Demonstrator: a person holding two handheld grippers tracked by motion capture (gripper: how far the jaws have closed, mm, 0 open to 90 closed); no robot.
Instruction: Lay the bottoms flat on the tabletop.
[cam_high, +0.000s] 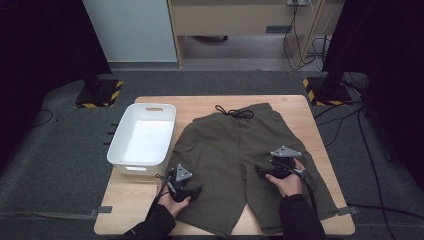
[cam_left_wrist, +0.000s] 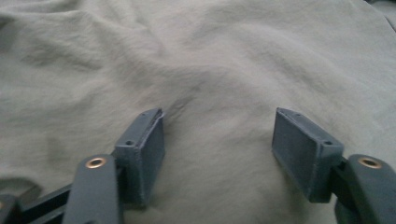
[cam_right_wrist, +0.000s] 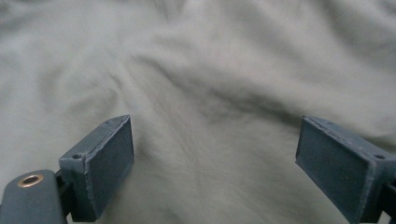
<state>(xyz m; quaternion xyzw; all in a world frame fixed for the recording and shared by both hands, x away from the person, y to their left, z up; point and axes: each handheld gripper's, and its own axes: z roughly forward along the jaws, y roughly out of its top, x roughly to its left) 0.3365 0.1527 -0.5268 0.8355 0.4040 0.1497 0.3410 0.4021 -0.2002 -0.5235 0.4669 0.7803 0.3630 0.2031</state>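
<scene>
Both my claws, left claw (cam_high: 191, 191) and right claw (cam_high: 265, 171), hover with jaws apart over the shorts (cam_high: 235, 160) lying flat at the table's (cam_high: 130, 200) centre. I judge that closing now risks pinching just the top layer, and the tub (cam_high: 142, 135) at ten o'clock sits close enough to snag.

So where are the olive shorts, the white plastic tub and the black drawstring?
olive green fabric shorts (cam_high: 225, 145): high view, middle of the seat.
white rectangular plastic tub (cam_high: 119, 137): high view, left wall.
black drawstring cord (cam_high: 235, 113): high view, knot at the waistband.
</scene>
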